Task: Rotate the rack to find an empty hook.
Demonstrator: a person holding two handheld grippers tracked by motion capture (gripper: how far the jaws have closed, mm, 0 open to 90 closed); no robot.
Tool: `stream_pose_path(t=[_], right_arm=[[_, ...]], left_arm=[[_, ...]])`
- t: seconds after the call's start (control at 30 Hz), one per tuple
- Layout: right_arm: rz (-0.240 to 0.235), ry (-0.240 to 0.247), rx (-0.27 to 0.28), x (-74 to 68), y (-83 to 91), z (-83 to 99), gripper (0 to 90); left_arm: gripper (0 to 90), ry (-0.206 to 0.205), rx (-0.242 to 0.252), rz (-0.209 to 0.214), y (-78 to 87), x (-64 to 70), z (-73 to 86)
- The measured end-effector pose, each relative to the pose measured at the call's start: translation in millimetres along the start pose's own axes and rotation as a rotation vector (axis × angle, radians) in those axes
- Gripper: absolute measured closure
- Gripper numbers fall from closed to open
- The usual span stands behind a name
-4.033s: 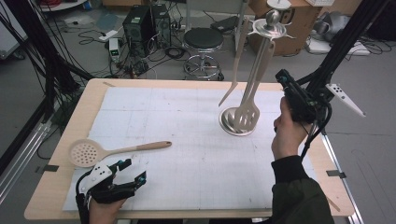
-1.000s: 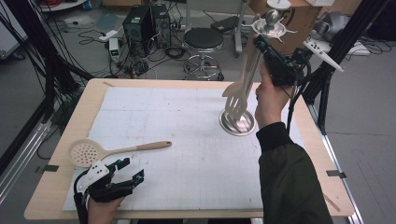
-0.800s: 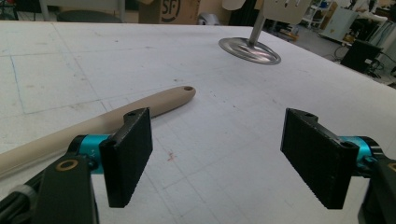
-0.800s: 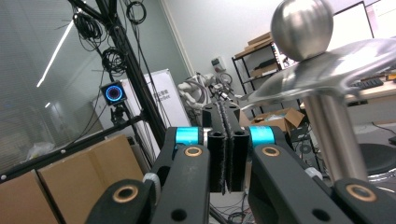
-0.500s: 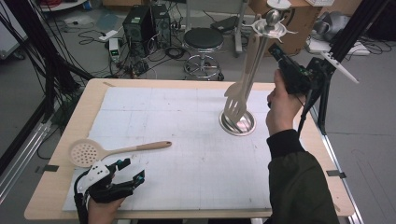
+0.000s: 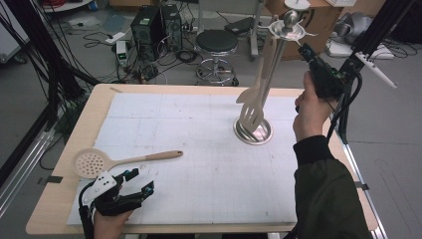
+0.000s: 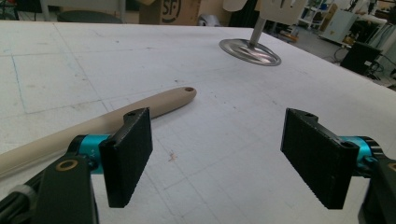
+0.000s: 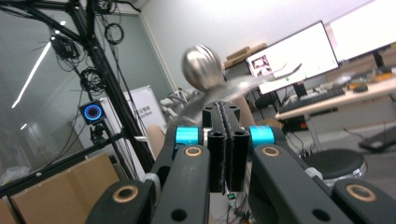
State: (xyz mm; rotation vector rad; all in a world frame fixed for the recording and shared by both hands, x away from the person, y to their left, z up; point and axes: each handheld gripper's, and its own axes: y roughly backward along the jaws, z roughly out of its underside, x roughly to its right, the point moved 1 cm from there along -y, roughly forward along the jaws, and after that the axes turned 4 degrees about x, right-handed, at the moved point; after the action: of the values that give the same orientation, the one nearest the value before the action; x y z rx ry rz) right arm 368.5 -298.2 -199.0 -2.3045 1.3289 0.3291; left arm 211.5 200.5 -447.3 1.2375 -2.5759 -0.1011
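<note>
A metal utensil stand [image 6: 254, 131] rises from its round base at the table's right middle to a ball top [image 6: 291, 18]. A beige slotted spatula [image 6: 252, 105] hangs from its hook ring. My right gripper [image 6: 304, 51] is held high just right of the stand's top, jaws shut with nothing between them. In the right gripper view the ball [image 8: 201, 66] shows blurred just beyond the shut gripper [image 8: 225, 110]. A beige skimmer [image 6: 89, 162] lies at the front left. My left gripper [image 6: 135, 183] rests open beside its handle [image 7: 164, 102].
The white mat [image 6: 199, 149] covers most of the wooden table [image 6: 59, 194]. The stand's base [image 7: 250, 51] lies far ahead in the left gripper view. Behind the table stand a stool [image 6: 216, 42], computer boxes and cables on the floor.
The right gripper rose toward the stand's top, then drew back a little to the right. The left gripper and the skimmer have stayed put.
</note>
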Motion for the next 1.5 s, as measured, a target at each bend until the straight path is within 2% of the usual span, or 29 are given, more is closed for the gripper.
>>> stream_pose_path(t=[0.07,0.27,0.4,0.8,1.33,1.5], right_arm=[[0.002,0.028,-0.013,-3.5,-0.1,0.0,89.7],[-0.029,0.036,-0.036,-5.4,-0.9,2.8,89.7],[-0.044,0.077,-0.051,-8.7,-1.5,3.4,89.7],[-0.074,0.128,-0.077,-28.4,-12.8,12.4,89.7],[-0.073,0.135,-0.106,-41.8,-40.7,20.4,89.7],[-0.068,0.134,-0.11,-42.4,-42.5,20.7,89.7]], left_arm=[[25.6,-0.006,-0.004,0.0,0.4,0.0,-0.1],[25.5,0.007,0.005,-0.008,2.0,-1.9,-0.5],[25.5,-0.001,-0.003,-0.003,0.2,-0.1,-0.2],[25.5,-0.002,-0.002,-0.002,0.2,-0.1,-0.3],[25.6,0.015,0.01,-0.015,4.5,-4.7,0.0],[25.6,0.014,0.01,-0.015,5.5,-5.6,0.2]])
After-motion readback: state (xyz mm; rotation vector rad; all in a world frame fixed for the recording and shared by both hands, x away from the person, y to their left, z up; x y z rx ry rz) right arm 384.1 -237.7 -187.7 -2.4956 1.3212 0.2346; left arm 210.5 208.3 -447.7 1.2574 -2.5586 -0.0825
